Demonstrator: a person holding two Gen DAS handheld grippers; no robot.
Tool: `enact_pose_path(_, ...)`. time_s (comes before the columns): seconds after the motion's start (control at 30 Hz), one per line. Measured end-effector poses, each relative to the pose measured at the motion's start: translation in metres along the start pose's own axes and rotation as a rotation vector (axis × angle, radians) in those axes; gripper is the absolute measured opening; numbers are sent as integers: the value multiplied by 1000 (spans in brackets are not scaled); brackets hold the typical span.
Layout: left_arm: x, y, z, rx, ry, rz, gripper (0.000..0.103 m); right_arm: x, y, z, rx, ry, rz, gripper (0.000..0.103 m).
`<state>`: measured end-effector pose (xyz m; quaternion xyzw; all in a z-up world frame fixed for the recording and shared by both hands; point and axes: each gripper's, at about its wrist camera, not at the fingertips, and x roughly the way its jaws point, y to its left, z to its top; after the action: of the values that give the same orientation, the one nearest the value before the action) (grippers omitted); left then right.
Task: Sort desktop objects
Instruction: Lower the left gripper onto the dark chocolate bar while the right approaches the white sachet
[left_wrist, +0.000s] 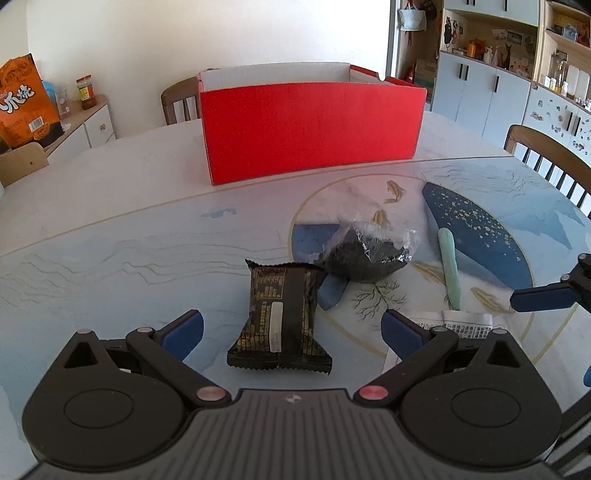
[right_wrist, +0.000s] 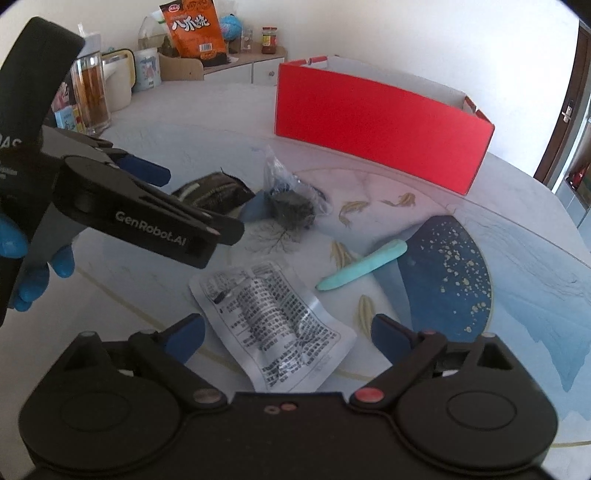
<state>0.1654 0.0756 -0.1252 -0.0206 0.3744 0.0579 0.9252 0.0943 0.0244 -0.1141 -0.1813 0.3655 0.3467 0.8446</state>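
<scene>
Snacks and wrappers lie scattered on the table (left_wrist: 110, 206) in front of the red box (left_wrist: 312, 129), nothing sorted into it yet. Nearest the box sits a clear bag of dark stuff (left_wrist: 369, 254); just short of that, a dark snack packet (left_wrist: 282, 319), and off to its side a pale green stick (right_wrist: 364, 264) and a white printed sachet (right_wrist: 275, 325). Left gripper (left_wrist: 291, 326) hangs with jaws wide, the dark packet between them but untouched. Right gripper (right_wrist: 288, 334) is likewise spread wide over the sachet, holding nothing. Both packs look light, crinkly and slippery; I'd pinch the packet across its puffed middle, and the flat sachet by a raised edge.
</scene>
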Motion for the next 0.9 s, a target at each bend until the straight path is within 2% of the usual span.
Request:
enact_pose_path(0.33, 5, 1, -2, 1, -22, -9, 103, 9, -1, 2, -25, -19, 32, 92)
enact_pose_path(0.6, 11, 4, -2, -10, -32, -26, 102, 12, -3, 3, 12, -21, 60, 88)
enact_pose_path(0.9, 15, 2, -1, -8, -37, -31, 92, 12, -3, 3, 13, -25, 65, 86)
